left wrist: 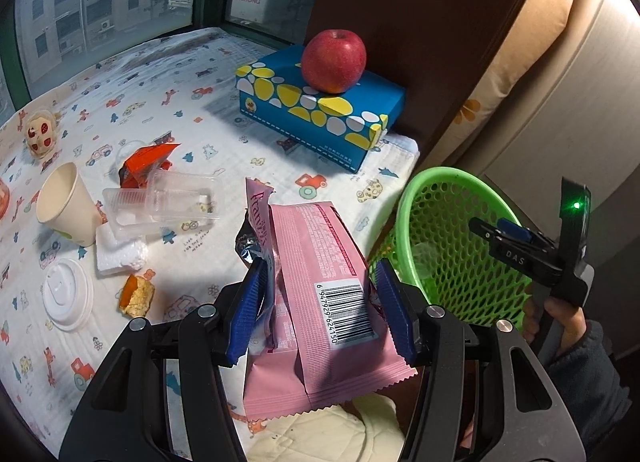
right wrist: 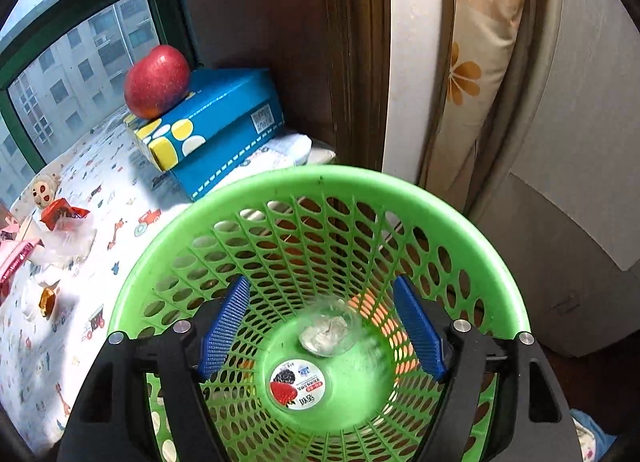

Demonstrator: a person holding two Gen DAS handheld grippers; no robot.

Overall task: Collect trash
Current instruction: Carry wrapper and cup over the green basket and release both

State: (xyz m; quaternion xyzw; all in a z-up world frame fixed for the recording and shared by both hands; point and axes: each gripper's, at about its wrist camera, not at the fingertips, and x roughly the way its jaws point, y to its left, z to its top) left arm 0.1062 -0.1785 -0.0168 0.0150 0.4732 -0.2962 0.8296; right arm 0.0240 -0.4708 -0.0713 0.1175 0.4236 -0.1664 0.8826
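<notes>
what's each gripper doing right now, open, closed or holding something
Left gripper: closed on the pink plastic snack wrapper.
Right gripper: open, nothing between its blue pads, poised over the green plastic mesh basket.
</notes>
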